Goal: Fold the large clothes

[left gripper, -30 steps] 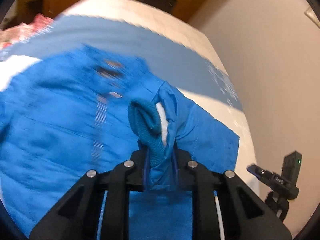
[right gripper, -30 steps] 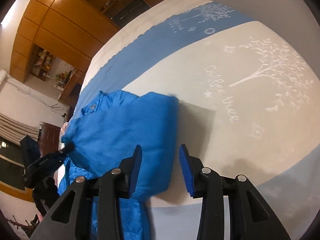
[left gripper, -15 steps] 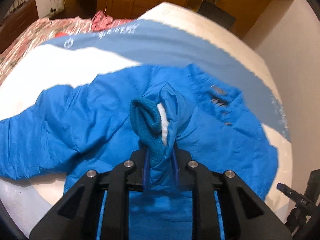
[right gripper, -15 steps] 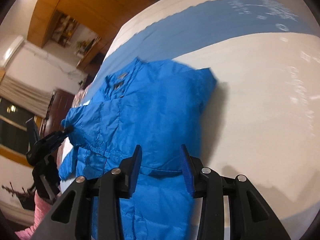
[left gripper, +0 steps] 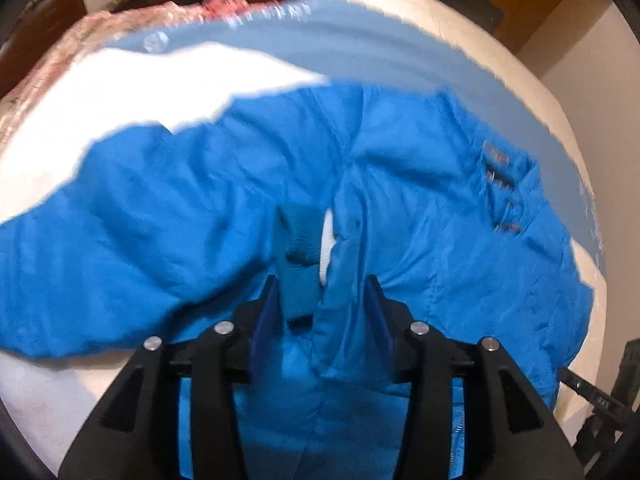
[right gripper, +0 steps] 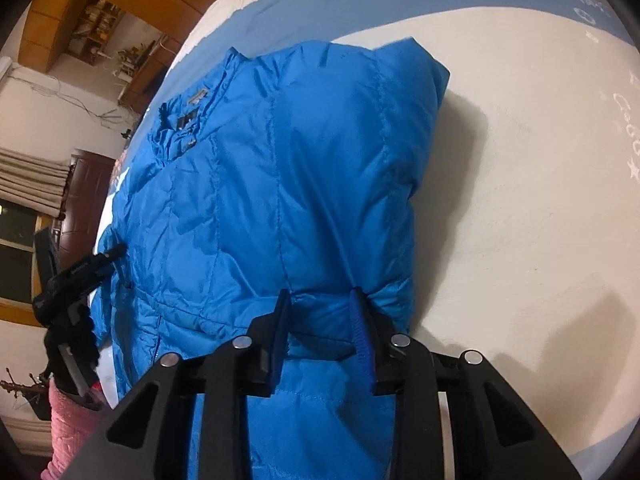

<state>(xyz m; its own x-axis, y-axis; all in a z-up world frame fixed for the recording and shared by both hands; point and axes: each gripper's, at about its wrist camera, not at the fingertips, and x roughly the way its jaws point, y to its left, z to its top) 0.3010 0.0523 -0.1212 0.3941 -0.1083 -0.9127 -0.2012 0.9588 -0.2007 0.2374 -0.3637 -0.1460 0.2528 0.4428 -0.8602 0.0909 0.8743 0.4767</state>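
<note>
A: From where does the left wrist camera look?
B: From just behind the left claw (left gripper: 320,308), steeply down and very near the blue jacket (left gripper: 160,240) on the bed (left gripper: 120,80).
A: And the right one?
B: From behind the right claw (right gripper: 320,320), also downward and close.
A: What do both views share?
B: The same jacket, and the bed's white and blue cover.

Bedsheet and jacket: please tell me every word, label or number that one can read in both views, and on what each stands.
None can be read for certain.
White script on the bedsheet, right wrist view: cut off at the edge, distorted, unreadable.
White print on the bedsheet's blue band, left wrist view: blurred.
Small labels by the collar of the blue jacket: too small and blurred in both views.
</note>
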